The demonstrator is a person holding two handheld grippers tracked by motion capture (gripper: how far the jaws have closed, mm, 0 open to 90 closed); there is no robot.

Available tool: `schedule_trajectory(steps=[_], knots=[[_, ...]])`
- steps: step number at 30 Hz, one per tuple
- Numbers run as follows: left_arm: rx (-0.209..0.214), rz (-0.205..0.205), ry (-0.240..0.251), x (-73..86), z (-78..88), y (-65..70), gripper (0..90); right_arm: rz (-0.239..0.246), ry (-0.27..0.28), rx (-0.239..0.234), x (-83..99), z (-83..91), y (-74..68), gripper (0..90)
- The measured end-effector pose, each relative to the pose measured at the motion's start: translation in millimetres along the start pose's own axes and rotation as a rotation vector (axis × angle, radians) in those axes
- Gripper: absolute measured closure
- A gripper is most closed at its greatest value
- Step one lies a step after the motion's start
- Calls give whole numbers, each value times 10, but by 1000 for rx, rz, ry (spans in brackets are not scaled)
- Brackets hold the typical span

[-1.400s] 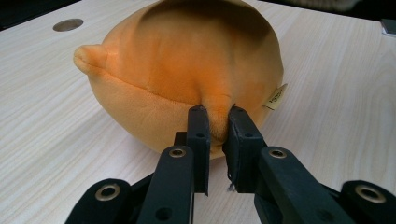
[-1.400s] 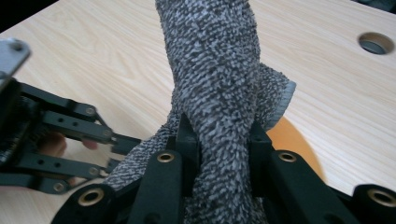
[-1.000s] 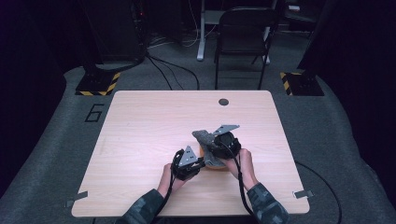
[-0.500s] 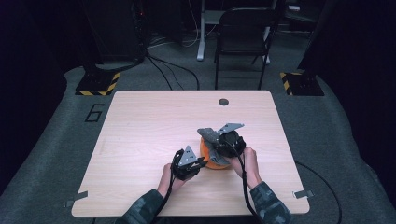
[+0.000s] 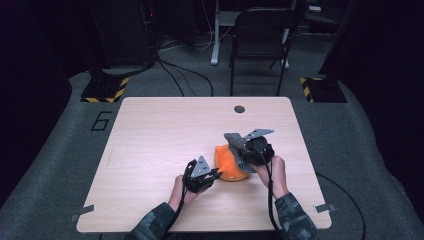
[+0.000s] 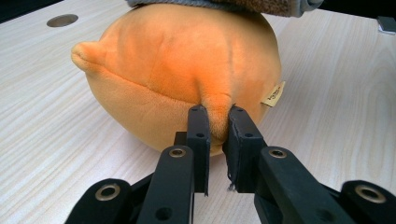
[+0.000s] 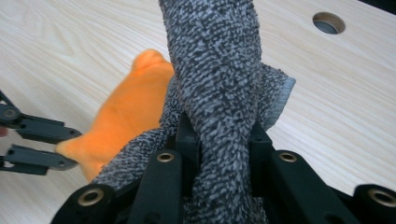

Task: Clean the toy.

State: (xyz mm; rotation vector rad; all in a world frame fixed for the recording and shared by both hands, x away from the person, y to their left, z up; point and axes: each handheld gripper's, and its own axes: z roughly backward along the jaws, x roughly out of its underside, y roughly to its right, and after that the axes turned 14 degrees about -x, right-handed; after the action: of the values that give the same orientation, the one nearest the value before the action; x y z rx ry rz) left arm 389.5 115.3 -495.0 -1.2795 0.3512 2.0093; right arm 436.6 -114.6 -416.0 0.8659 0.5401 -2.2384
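On the near half of the wooden table (image 5: 150,130), slightly right of centre, sits the orange plush toy (image 5: 227,165) between the two hands. From the high view the left gripper (image 5: 214,175) meets the toy's near-left side and the right gripper (image 5: 240,150) lies over its right side, but the toy is little more than an orange patch there, half covered by the black tools.

The left gripper view gives what the high view cannot: the left gripper (image 6: 217,122) has its jaws drawn narrow on a small fold of the orange plush toy (image 6: 177,70), a soft nub pinched between the pads. The toy is round and smooth-napped, with a seam across its middle, a stubby point at the left and a small tan label (image 6: 273,94) at the right. A grey cloth (image 6: 243,4) is cut off at the top edge.

The right gripper view shows that cloth up close: the right gripper (image 7: 218,133) is clamped on a thick roll of grey cloth (image 7: 215,70), nubbly and speckled like terry. It hides most of the toy (image 7: 126,116) behind it, which is blurred. The far round hole (image 7: 328,22) in the table shows at top right.
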Motion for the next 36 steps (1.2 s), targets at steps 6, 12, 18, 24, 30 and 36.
schedule_trajectory(steps=[6,12,18,24,30,36], knots=[[1,4,-1,3,-2,-5,804,-36,-17,47,58,37,145,735],[-1,-1,1,1,-3,0,804,-97,-27,60,150,17,319,735],[0,-3,2,-1,-3,3,804,-123,-45,64,213,-12,420,734],[0,-1,2,0,-3,6,804,-154,-63,80,273,-56,492,735],[-3,-2,-1,1,-4,5,804,-171,-101,103,348,-133,574,736],[-3,8,-1,6,-4,-5,804,-199,-212,82,498,-398,650,733]])
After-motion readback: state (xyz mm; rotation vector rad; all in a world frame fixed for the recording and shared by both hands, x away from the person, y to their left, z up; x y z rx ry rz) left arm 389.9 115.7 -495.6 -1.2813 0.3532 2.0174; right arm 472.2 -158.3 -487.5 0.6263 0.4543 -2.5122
